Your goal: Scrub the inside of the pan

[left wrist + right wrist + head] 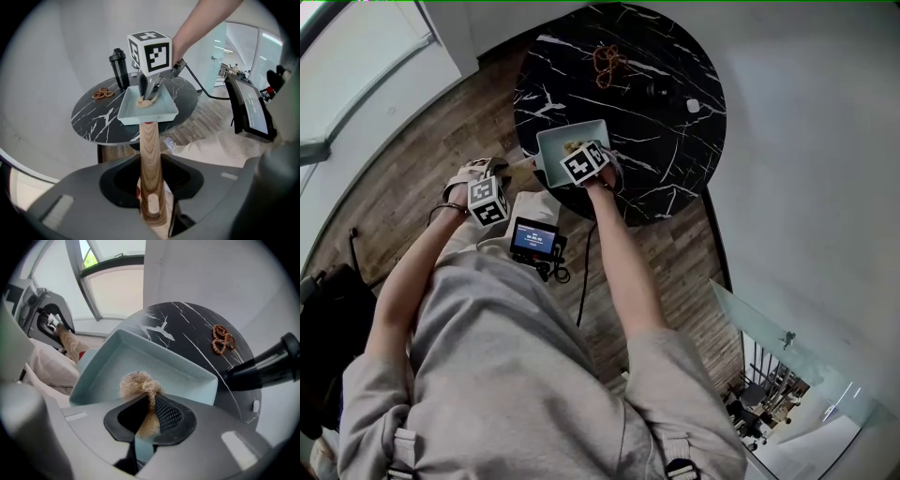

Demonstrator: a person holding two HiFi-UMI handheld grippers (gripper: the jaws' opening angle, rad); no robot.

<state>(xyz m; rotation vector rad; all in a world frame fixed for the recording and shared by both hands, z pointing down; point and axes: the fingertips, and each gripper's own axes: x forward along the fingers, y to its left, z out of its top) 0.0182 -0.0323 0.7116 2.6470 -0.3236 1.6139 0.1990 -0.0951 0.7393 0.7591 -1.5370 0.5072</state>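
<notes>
L gripper (151,206) clamped on wooden handle (150,159) of pan (187,373), at table (661,112) edge. R gripper (149,411) clamped on scrubber wad (136,383), inside pan. Risk: heavy scrub pressure tips pan or pulls wad loose.

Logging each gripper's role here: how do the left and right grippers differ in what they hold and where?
Hold: the left gripper clamps the wooden handle of the pan; the right gripper pinches a beige scrubber. Place: the left gripper sits off the table edge; the right gripper reaches inside the pan. Both are shut.
</notes>
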